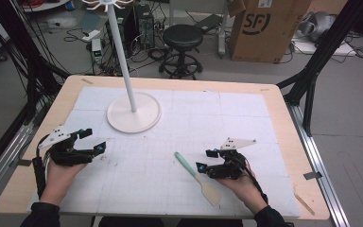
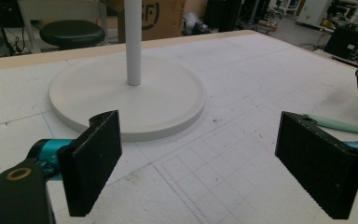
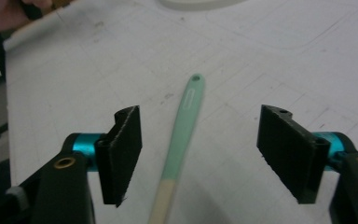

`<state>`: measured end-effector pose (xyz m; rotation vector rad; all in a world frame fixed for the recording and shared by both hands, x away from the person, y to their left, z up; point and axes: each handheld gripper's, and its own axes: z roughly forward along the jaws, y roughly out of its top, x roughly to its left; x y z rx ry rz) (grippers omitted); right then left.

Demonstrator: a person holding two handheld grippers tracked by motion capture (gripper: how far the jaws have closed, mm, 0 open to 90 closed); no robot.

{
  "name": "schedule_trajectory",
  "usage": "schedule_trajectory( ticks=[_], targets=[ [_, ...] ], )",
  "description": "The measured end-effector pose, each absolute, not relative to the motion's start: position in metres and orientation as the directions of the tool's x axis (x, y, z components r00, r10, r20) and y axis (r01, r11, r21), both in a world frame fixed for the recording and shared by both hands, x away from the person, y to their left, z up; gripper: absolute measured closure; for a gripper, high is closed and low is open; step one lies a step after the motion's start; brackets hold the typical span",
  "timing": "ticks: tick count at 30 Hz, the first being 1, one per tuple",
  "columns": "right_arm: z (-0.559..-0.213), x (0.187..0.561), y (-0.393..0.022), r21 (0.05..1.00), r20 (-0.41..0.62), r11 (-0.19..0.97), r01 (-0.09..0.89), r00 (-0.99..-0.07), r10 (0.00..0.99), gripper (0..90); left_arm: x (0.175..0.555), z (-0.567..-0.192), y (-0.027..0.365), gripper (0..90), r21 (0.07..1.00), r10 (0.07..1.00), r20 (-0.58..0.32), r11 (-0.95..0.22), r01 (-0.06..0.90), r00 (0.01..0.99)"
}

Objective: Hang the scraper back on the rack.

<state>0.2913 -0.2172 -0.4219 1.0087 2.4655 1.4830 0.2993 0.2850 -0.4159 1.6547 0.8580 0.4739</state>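
Right tongs point(image 3: 198, 156): jaws spread wide, nothing held. In the right gripper view the two black pads stand at either side of the lower frame with a silicone spatula point(image 3: 182, 140) lying on the tabletop between them, untouched by either pad. Its mint-green handle runs from the bottom centre up toward the middle of the frame, ending in a small hang hole; the handle turns cream at the bottom edge.

High view: right tongs point(image 1: 207, 160) sit right of centre in the lower frame, the spatula point(image 1: 196, 177) just beside them. Its long axis runs diagonally, green handle end toward upper left, cream blade toward lower right near the person's right hand point(image 1: 243, 187).

Left tongs point(image 1: 94, 139): also wide open and empty, resting at the lower left of the high view, well apart from the spatula. In the left gripper view the left tongs point(image 2: 214, 163) face a white stand point(image 2: 130, 93) with round base and upright pole; a sliver of green handle shows at the right edge.

Judgement: the right hand is plainly the nearer one. The handle already lies between its pads and roughly along the tongs' line of sight, so the grab seems to call for lowering and closing across the handle's width.

Tabletop point(image 1: 274, 101): white gridded mat on a wooden top.
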Motion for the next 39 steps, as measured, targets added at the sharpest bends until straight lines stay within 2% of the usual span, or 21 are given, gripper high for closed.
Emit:
schedule_trajectory(
  ticks=[17, 24, 30, 33, 39],
  targets=[
    [-0.442, 0.270, -0.187, 0.713, 0.145, 0.475, 0.516, -0.771, 0.620, 48.8, 0.300, -0.417, 0.284, 15.8, 0.954, 0.744, -0.126, -0.091, 0.286, 0.656],
    [-0.443, 0.260, -0.179, 0.713, 0.027, 0.520, 0.470, -0.759, 0.650, 58.4, 0.300, -0.417, 0.282, 16.3, 0.951, 0.747, -0.115, -0.106, 0.289, 0.655],
    [-0.442, 0.256, -0.175, 0.704, 0.012, 0.533, 0.469, -0.759, 0.651, 68.3, 0.300, -0.417, 0.282, 16.6, 0.951, 0.747, -0.113, -0.109, 0.289, 0.655],
    [-0.441, 0.256, -0.175, 0.697, 0.029, 0.524, 0.489, -0.749, 0.662, 78.5, 0.299, -0.417, 0.281, 16.7, 0.952, 0.747, -0.114, -0.107, 0.288, 0.654],
    [-0.441, 0.260, -0.178, 0.697, 0.067, 0.505, 0.509, -0.747, 0.662, 80.3, 0.299, -0.417, 0.280, 17.0, 0.951, 0.749, -0.114, -0.108, 0.290, 0.653]
  ],
)
